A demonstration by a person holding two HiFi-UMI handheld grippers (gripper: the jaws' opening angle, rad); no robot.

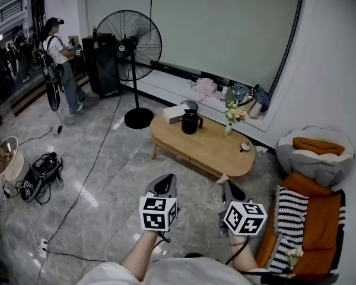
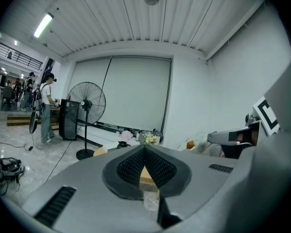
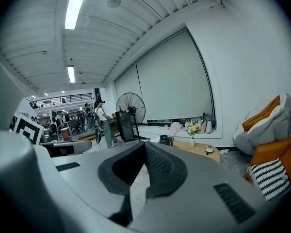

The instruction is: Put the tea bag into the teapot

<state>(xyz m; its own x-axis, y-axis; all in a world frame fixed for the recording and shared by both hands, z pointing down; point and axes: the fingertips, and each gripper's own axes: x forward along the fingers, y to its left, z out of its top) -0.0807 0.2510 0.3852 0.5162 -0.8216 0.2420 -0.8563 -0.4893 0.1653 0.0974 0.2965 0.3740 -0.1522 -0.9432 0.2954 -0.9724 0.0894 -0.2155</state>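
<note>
I judge the task has not really started: I am standing well back from the low wooden table point(image 1: 209, 153), so the step in hand is the approach. The left gripper point(image 1: 164, 186) and the right gripper point(image 1: 232, 192) both hang low in front of me over the floor, well apart from the table. In its own view the left gripper's pads are pressed together at the tips with nothing between them. The right gripper's view shows the same: clenched and empty. The black teapot point(image 1: 190, 122) stands near the table's left end, just beside a white box point(image 1: 177, 114) at the far edge. I cannot pick out the tea bag anywhere. A small round thing point(image 1: 245, 146) near the right end could be a dish holding it, but it is too small to tell. A vase point(image 1: 228, 127) of flowers stands at the far edge between teapot and dish. The next move, as I see it, calls for walking up to the table, finding the bag, and letting one claw spread before reaching. Whether the teapot's lid is on or off is also beyond what I can make out from here.
</note>
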